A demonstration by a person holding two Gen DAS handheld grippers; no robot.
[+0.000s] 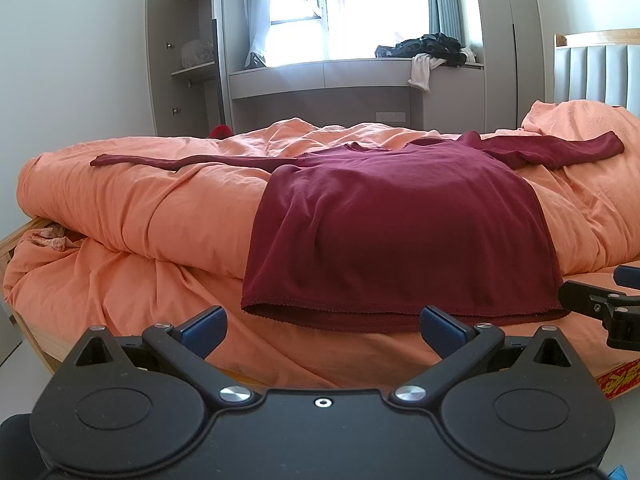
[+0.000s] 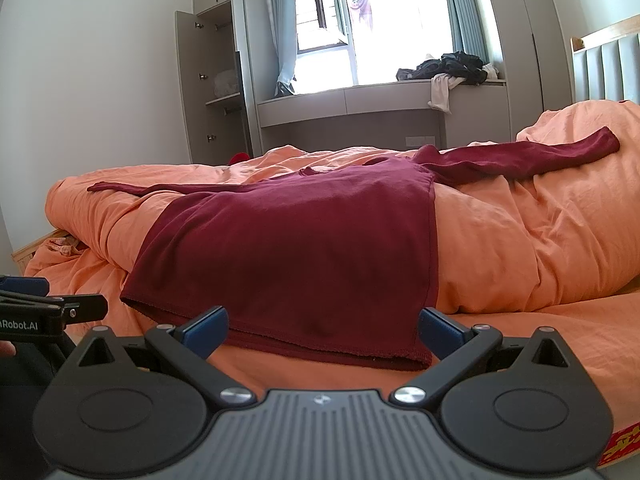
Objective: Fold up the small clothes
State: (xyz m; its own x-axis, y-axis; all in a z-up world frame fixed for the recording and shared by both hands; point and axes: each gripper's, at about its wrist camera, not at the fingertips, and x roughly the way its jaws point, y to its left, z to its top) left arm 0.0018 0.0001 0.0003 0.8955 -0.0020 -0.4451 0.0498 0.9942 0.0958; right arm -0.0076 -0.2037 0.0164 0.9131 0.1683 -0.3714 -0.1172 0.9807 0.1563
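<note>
Maroon shirt (image 1: pixel 396 224) lies on the bed (image 1: pixel 132 216), hem towards me, sleeves spread crosswise; my left gripper (image 1: pixel 322 330) and right gripper (image 2: pixel 322 330) wait wide-fingered, empty, just short of it.

Matt maroon cloth shirt (image 1: pixel 396 232) on wrinkled orange cloth duvet (image 1: pixel 140 208).

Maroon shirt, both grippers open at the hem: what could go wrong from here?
1. The maroon shirt drapes over a rumpled orange duvet, so a pinch may catch bedding too.
2. Hem looks double-layered; the right gripper or left gripper might grab one layer.
3. Spread sleeves could drag and bunch.
</note>
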